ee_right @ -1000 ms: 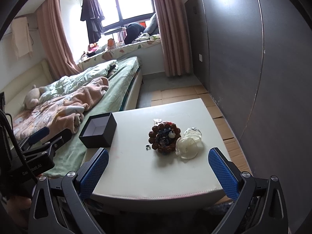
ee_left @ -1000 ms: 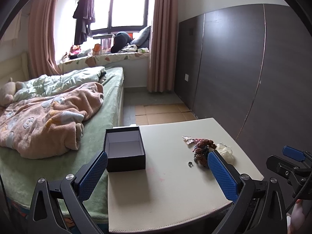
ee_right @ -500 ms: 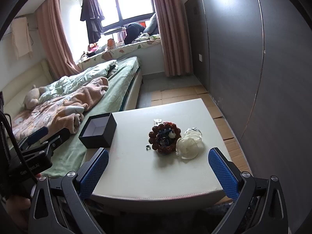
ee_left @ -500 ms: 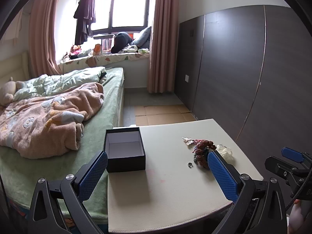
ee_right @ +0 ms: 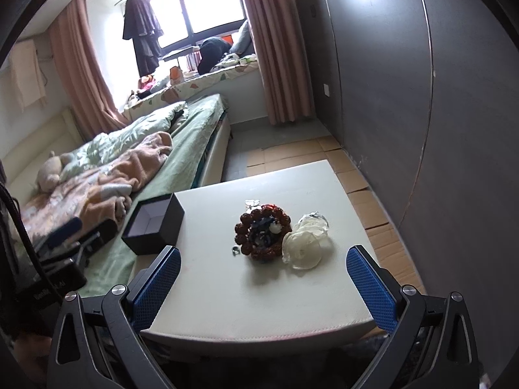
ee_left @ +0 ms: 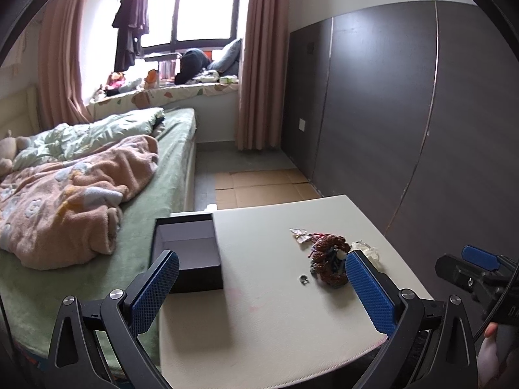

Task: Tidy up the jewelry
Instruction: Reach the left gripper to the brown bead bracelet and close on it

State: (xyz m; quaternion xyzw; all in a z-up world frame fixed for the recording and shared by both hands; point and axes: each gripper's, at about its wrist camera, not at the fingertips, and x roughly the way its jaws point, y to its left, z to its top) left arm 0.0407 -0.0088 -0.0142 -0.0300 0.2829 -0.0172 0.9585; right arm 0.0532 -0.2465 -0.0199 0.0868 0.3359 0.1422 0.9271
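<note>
Right gripper [ee_right: 261, 285] has drifted a bit closer to the table [ee_right: 266, 295]; both grippers hang wide apart, holding nothing. Bead bracelet [ee_right: 262, 235] sits mid-table, ring [ee_right: 235, 252] just beside it, black box [ee_right: 154, 228] at the left edge, left gripper [ee_left: 259, 295] low.

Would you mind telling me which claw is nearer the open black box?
Left. The left claw sits just before the open black box; the right claw faces the beads, box off left.

You are looking at a pale table [ee_right: 266, 295] carrying an open black box [ee_right: 154, 227] at its left edge, a brown bead bracelet [ee_right: 262, 233] lying mid-table, a small ring [ee_right: 235, 251] just beside it, and a clear bag [ee_right: 305, 246] touching the bracelet's right.
</note>
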